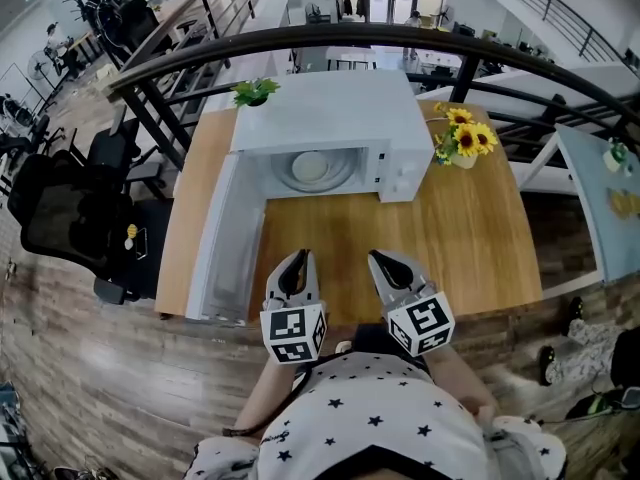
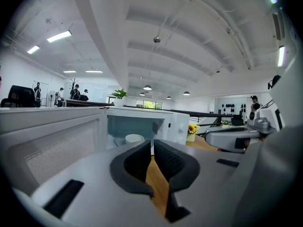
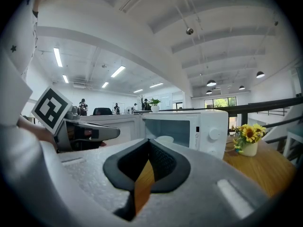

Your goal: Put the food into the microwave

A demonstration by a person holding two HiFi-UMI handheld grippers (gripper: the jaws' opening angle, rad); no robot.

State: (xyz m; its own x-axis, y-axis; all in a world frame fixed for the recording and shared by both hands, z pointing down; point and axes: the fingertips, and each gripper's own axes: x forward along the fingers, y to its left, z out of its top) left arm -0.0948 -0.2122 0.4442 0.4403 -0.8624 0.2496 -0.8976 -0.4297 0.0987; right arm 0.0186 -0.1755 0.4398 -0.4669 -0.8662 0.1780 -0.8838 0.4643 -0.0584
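- the white round food dish [image 1: 310, 166] already sits inside the open white boxy microwave [image 1: 330, 118]
- left claw [image 1: 298, 257] and right claw [image 1: 379, 259] are both pressed together, empty
- I'd push the white door [image 1: 222, 238] shut gently from its outer edge

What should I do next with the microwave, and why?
Probably move the left gripper to the open door and push it shut: the white dish already sits inside the microwave, and that gripper is closed on nothing.
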